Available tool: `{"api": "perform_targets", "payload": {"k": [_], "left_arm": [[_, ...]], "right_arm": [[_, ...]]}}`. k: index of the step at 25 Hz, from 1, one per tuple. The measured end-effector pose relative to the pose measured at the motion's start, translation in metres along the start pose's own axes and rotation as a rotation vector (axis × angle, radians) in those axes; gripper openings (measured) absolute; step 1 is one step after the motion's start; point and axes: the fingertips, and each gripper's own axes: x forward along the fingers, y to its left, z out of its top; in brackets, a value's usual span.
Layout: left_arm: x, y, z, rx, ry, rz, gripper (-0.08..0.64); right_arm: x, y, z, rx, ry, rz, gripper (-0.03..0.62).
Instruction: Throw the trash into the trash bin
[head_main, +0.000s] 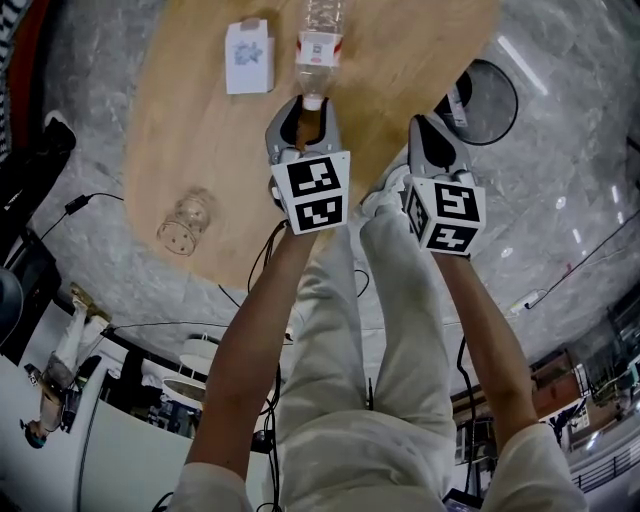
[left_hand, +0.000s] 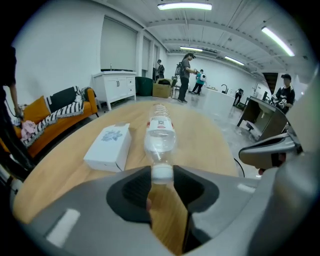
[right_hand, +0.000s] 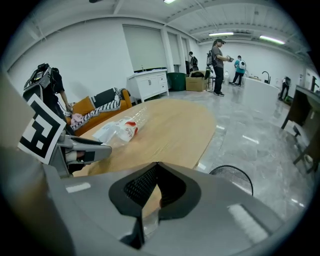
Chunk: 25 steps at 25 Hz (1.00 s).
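ahead: bottle (left_hand: 160, 137) blocks | left: box (left_hand: 107, 147) close beside | right: tabletop (left_hand: 210, 145) free

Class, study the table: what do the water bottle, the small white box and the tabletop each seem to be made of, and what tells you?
The water bottle looks like clear plastic: see-through ribbed wall, white screw cap. The white box is probably matt cardboard: flat faces, crisp folded edges. The tabletop looks like wood or wood-look laminate: pale grain, smooth soft sheen.

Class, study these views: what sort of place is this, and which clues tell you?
Likely an open-plan office or studio: ceiling strip lights, a white cabinet near an orange sofa, and a polished grey floor.
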Motion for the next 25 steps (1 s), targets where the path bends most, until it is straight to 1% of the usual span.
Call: {"api": "perform_targets", "payload": {"k": [5,7,15,25], "left_arm": [[0.001,0.005,0.001,-0.037,-0.007,-0.003,0.146],[-0.001,0.005,0.002,-0.041,-0.01,-0.002,0.146],[-0.009,-0.007,0.006,-0.009,-0.037,-0.02,0.146],[-0.017,-0.051,0.022,0.032,-0.073,-0.078,0.146]], "right_arm": [[0.001,0.003,0.0,0.001,-0.003,0.003,0.026],[-0.001,0.002,-0.001,-0.001,0.0,0.004,0.026],[-0.008,-0.003,-0.008,-0.002,0.004,0.0,0.026],[-0.024,-0.022,-0.006,0.03,-0.025,-0.026,0.026]]}}
